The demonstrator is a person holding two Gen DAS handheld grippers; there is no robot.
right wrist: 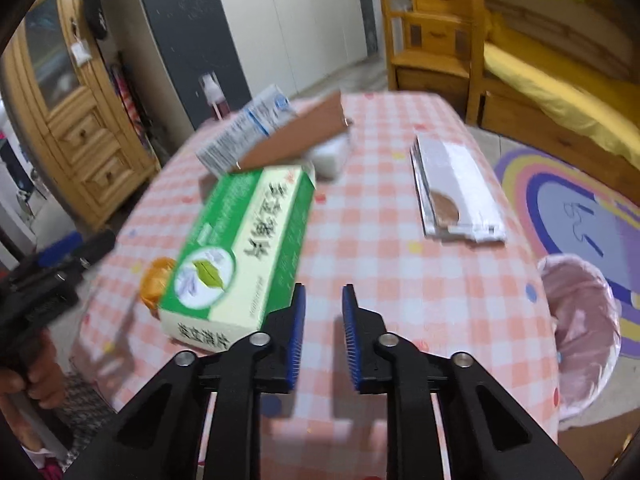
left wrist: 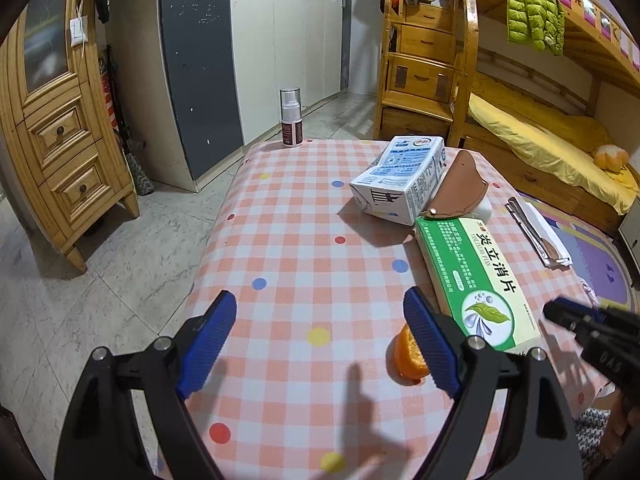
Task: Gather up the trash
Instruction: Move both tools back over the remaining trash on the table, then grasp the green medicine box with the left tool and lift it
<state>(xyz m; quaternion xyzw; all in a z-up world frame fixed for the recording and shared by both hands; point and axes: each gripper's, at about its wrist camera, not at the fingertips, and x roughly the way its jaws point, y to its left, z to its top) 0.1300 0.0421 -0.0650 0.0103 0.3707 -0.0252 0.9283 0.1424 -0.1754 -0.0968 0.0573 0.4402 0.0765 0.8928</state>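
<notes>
Bright indoor light, sharp left view; shadows fall toward six o'clock; right view smeared with motion blur, edges bowed.

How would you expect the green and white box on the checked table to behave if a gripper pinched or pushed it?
The green box looks like thin card, so probably light and easily dented. It lies flat on the tablecloth, so a push should slide it, not tip it.

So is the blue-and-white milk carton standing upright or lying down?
Lying down. The milk carton rests on its long side on the checked tablecloth, one end facing the left wrist camera.
</notes>
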